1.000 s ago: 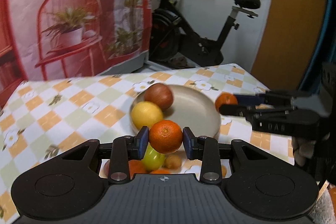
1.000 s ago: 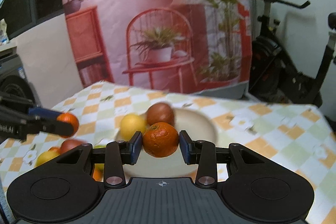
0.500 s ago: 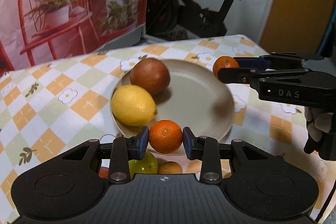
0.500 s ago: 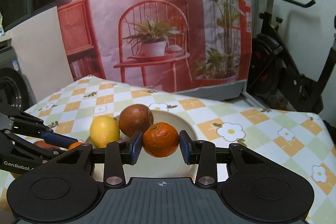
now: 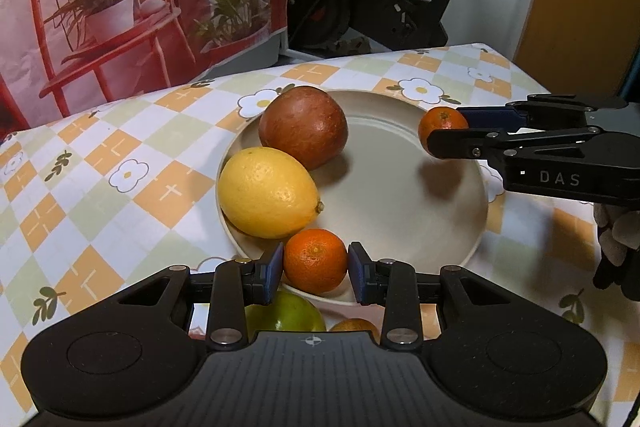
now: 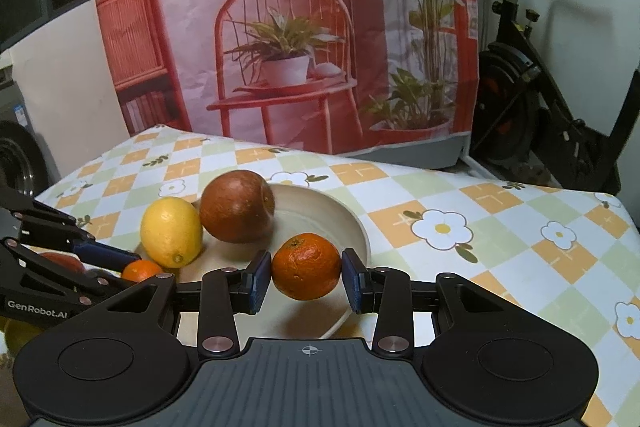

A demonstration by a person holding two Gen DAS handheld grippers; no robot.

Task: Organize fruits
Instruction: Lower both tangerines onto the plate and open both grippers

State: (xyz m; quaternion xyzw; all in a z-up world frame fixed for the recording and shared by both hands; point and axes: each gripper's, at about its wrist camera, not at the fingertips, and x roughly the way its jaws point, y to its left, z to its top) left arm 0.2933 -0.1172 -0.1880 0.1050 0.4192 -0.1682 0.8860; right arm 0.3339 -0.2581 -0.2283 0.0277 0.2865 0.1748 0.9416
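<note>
From the left wrist view, the left gripper point(image 5: 315, 265) clasped a small orange point(image 5: 315, 259) over the near rim of a beige plate point(image 5: 400, 211) that held a lemon point(image 5: 267, 192) and a brown-red fruit point(image 5: 303, 127). From the right wrist view, the right gripper point(image 6: 306, 275) pinched a second orange point(image 6: 306, 265) above the plate's point(image 6: 352, 223) right side, on a checked tablecloth point(image 6: 480, 227).

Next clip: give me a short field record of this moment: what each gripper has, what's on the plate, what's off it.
left gripper: shut on a mandarin, over the plate's near rim
right gripper: shut on a second mandarin, above the plate
plate: holds lemon and reddish-brown fruit, side by side
off plate: green fruit, partly hidden
surface: checked floral tablecloth
</note>
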